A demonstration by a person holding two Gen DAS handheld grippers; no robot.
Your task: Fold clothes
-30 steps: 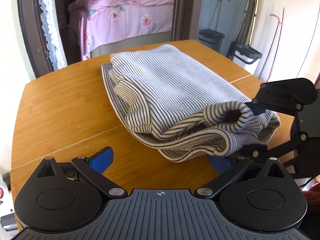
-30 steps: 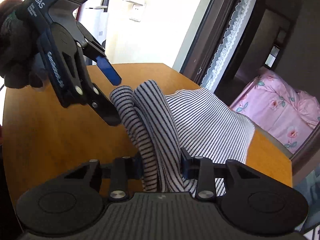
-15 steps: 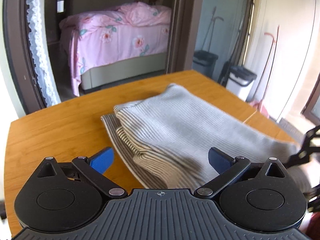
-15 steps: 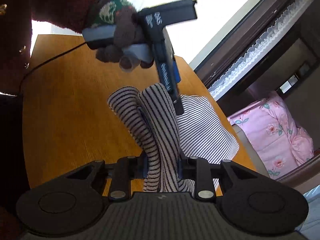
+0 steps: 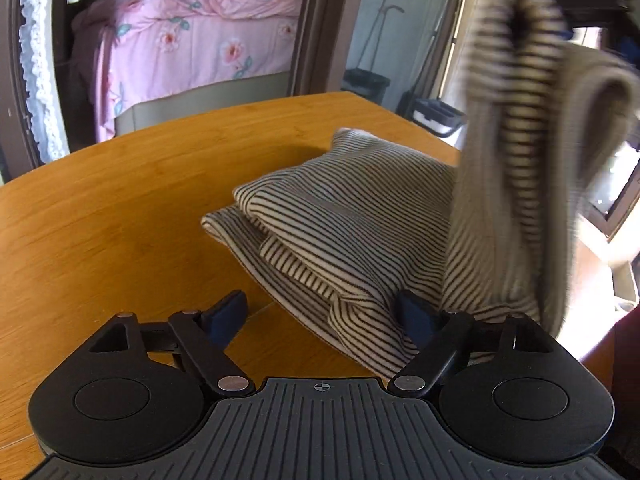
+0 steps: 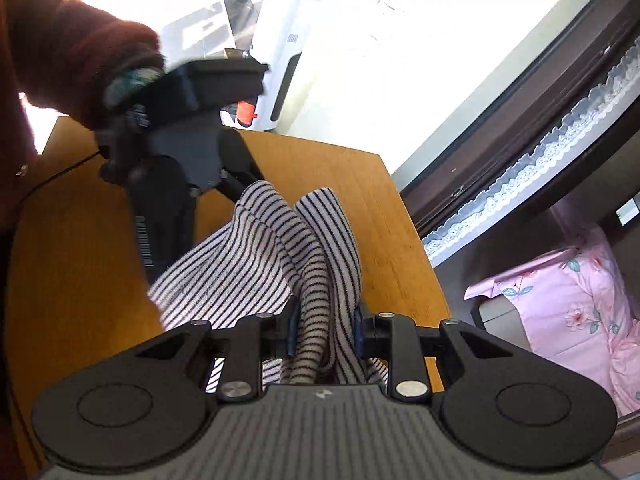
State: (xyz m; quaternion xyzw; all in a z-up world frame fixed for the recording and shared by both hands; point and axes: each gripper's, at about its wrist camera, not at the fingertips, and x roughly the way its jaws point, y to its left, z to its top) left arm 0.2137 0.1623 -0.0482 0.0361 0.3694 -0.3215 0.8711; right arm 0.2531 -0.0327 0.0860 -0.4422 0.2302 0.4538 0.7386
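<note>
Soft ribbed striped garment [image 5: 360,216] lies folded on smooth wooden table [image 5: 120,208].

Daylit interior; strong light enters from the window [image 5: 616,184] at right in the left wrist view, blown out to white; the wall [image 6: 400,60] in the right wrist view is likewise overexposed; the raised striped garment [image 5: 520,128] is motion-blurred, as is the sleeve [image 6: 68,56]; the table [image 5: 120,208] stays sharp; fisheye curvature bends the door frame [image 6: 520,128] and edges.

Left gripper [image 5: 322,312] jaws closing; right gripper [image 6: 325,330] jaws clamped
</note>
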